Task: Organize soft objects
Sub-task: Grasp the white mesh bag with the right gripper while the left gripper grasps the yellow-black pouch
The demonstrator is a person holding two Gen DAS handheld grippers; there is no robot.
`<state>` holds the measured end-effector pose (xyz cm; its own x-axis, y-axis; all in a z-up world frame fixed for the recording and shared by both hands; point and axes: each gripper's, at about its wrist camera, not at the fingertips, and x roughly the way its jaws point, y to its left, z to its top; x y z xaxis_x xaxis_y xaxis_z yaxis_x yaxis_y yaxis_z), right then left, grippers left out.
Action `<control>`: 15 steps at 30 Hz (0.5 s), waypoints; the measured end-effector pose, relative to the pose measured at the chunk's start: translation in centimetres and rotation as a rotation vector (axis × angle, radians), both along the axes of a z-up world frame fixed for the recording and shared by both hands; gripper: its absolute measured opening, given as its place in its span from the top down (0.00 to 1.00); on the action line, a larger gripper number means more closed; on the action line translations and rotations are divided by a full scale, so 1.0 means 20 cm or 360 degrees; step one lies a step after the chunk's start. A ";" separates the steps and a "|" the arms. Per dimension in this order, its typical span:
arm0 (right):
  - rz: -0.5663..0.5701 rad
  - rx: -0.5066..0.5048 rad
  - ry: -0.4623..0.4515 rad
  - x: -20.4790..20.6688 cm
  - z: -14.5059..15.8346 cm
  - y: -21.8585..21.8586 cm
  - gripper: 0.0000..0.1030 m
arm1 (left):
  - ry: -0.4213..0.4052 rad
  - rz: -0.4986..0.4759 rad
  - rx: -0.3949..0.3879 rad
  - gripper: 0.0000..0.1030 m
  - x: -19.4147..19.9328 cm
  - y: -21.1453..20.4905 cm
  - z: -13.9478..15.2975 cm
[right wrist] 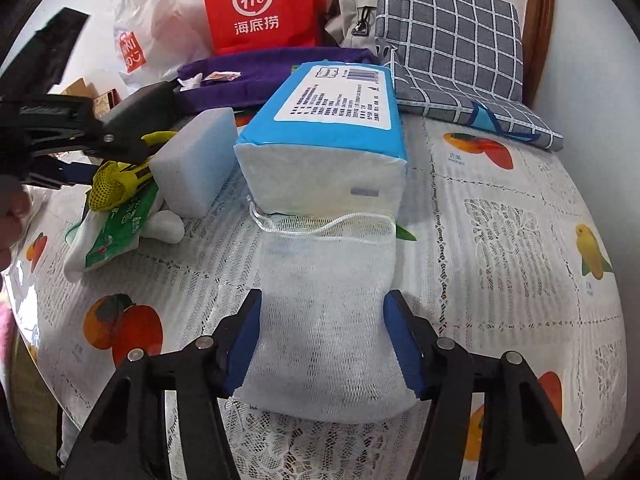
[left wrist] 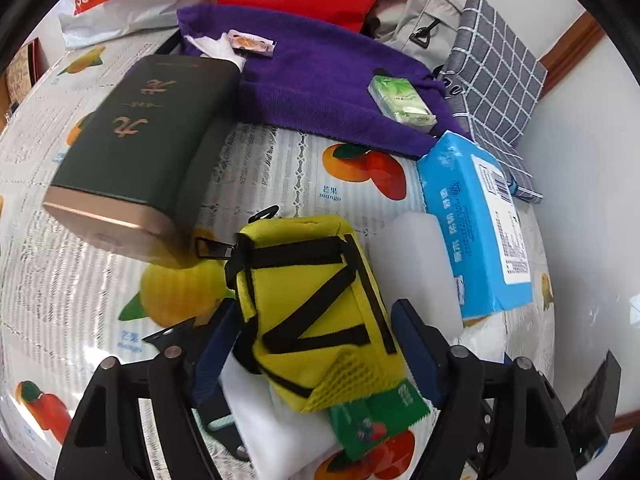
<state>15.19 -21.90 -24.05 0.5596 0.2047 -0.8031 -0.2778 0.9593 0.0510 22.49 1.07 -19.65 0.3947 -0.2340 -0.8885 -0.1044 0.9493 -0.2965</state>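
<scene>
In the left wrist view a yellow pouch [left wrist: 312, 288] with black straps lies on a green snack packet [left wrist: 372, 420] and white cloth. My left gripper [left wrist: 316, 344] stands open around it, pads just off its sides. It also shows at the left of the right wrist view, where the left gripper [right wrist: 120, 164] sits over the pouch [right wrist: 116, 184]. My right gripper [right wrist: 324, 340] is shut on a white mesh bag [right wrist: 324, 312] that rests on the table, both blue pads against its sides. A blue tissue pack [right wrist: 324, 120] and a white sponge block [right wrist: 196, 168] lie just beyond.
The fruit-print tablecloth [right wrist: 500, 220] covers the round table. A dark green box [left wrist: 132, 152], a purple towel [left wrist: 320, 80] with a small green tissue pack [left wrist: 402, 98], a grey checked cushion [right wrist: 452, 48], a red bag [right wrist: 260, 8] and a plastic bag [right wrist: 148, 20] crowd the back.
</scene>
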 end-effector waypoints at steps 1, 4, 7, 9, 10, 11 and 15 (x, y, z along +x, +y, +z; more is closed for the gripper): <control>0.0004 0.0000 -0.0002 0.00 0.00 0.00 0.41 | 0.0005 -0.0006 0.0008 0.24 0.01 -0.01 -0.01; 0.0018 0.0003 -0.0009 0.00 0.00 0.00 0.41 | 0.0033 -0.0035 0.0065 0.24 0.04 -0.05 -0.03; 0.0025 0.0002 -0.0018 0.00 0.00 0.00 0.41 | 0.0058 -0.0062 0.0155 0.23 0.07 -0.10 -0.06; 0.0028 0.0004 -0.0019 0.00 0.00 0.00 0.41 | 0.0079 -0.0095 0.0222 0.23 0.08 -0.12 -0.08; 0.0028 0.0003 -0.0018 0.00 0.00 0.00 0.41 | 0.0068 -0.0109 0.0238 0.23 0.08 -0.13 -0.08; 0.0027 0.0003 -0.0018 0.00 0.00 0.00 0.41 | 0.0054 -0.0114 0.0235 0.23 0.07 -0.13 -0.07; 0.0022 -0.0001 -0.0013 0.00 0.00 0.00 0.41 | -0.0009 -0.0112 0.0181 0.29 0.03 -0.10 -0.03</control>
<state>15.17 -21.90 -24.09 0.5632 0.2120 -0.7986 -0.2912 0.9554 0.0483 23.05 -0.89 -20.34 0.3860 -0.1593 -0.9086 -0.0348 0.9817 -0.1870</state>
